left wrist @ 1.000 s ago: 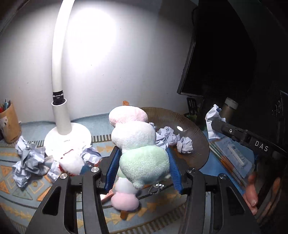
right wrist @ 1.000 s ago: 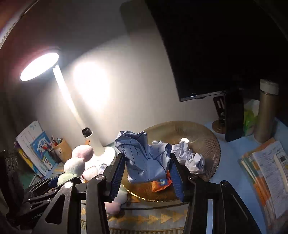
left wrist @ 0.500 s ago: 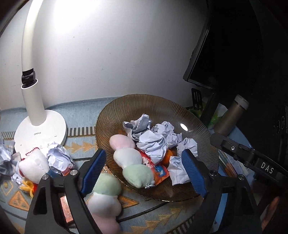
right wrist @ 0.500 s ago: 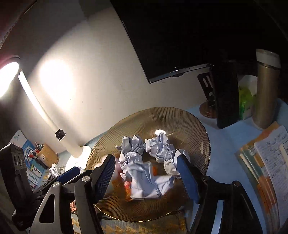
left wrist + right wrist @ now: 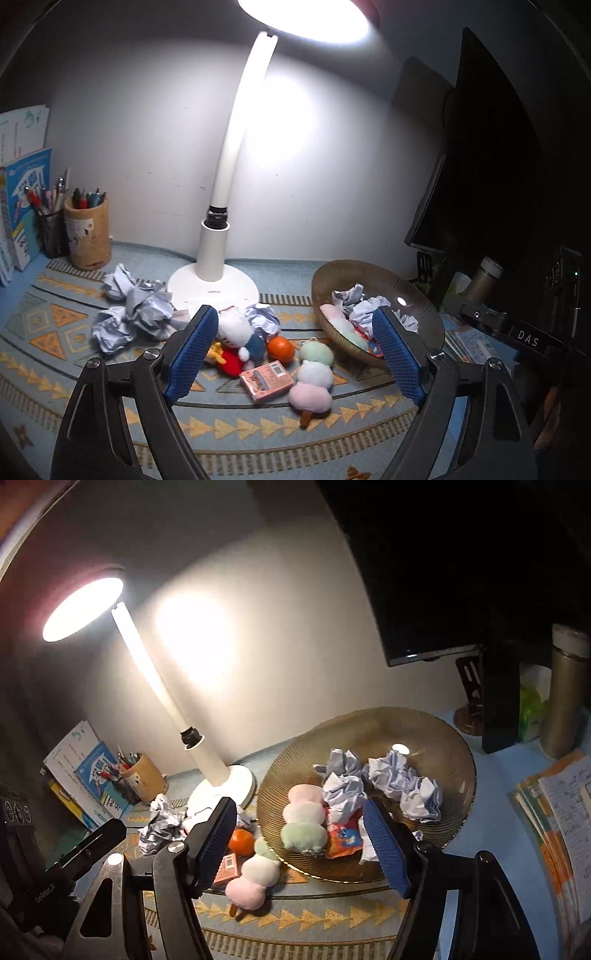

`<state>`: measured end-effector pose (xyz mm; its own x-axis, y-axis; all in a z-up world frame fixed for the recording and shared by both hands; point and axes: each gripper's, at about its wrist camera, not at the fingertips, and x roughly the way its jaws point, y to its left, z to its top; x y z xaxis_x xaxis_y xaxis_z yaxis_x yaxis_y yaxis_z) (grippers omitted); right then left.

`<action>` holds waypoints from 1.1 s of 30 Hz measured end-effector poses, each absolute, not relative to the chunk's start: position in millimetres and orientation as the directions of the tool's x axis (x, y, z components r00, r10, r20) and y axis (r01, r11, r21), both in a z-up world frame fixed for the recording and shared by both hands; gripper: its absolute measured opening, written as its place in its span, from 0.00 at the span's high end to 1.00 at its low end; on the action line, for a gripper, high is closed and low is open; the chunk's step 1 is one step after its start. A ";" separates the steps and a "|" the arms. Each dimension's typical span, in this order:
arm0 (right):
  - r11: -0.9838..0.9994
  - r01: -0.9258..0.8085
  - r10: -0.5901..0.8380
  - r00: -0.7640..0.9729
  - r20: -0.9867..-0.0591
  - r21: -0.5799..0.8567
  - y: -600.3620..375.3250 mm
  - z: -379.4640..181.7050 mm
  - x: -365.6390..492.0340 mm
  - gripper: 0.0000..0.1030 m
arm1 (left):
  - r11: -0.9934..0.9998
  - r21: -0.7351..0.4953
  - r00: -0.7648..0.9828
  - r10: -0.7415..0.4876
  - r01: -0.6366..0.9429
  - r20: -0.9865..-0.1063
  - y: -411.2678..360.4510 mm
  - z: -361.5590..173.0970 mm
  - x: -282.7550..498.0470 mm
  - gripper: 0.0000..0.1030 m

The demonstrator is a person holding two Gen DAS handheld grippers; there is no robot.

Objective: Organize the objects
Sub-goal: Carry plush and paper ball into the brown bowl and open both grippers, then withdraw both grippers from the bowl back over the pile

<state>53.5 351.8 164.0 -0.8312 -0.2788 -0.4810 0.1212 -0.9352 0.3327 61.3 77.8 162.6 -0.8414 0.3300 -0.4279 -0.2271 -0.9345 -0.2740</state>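
Left wrist view: the left tool (image 5: 291, 354) hangs spread and empty above the bench clutter, where a dango plush (image 5: 314, 373), tangerine (image 5: 280, 349) and pink card box (image 5: 266, 379) wait just beside the ribbed glass bowl (image 5: 424, 306). The right tool (image 5: 301, 843), likewise spread, holds nothing; paper balls (image 5: 402, 779) and another dango plush (image 5: 304, 821) already lie in the bowl, apparently the collecting spot.

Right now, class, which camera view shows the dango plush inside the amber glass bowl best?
The right wrist view: the bowl's dango plush shows all three balls, unobstructed. The left wrist view shows only part of it, low behind the amber glass bowl rim and the crumpled paper.
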 end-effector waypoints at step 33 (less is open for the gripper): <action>-0.959 0.076 -0.250 -0.678 -0.691 0.273 265.1 34.7 41.6 0.32 | -0.978 -0.207 -0.745 0.148 -0.014 -0.651 -44.2 68.5 38.9 0.19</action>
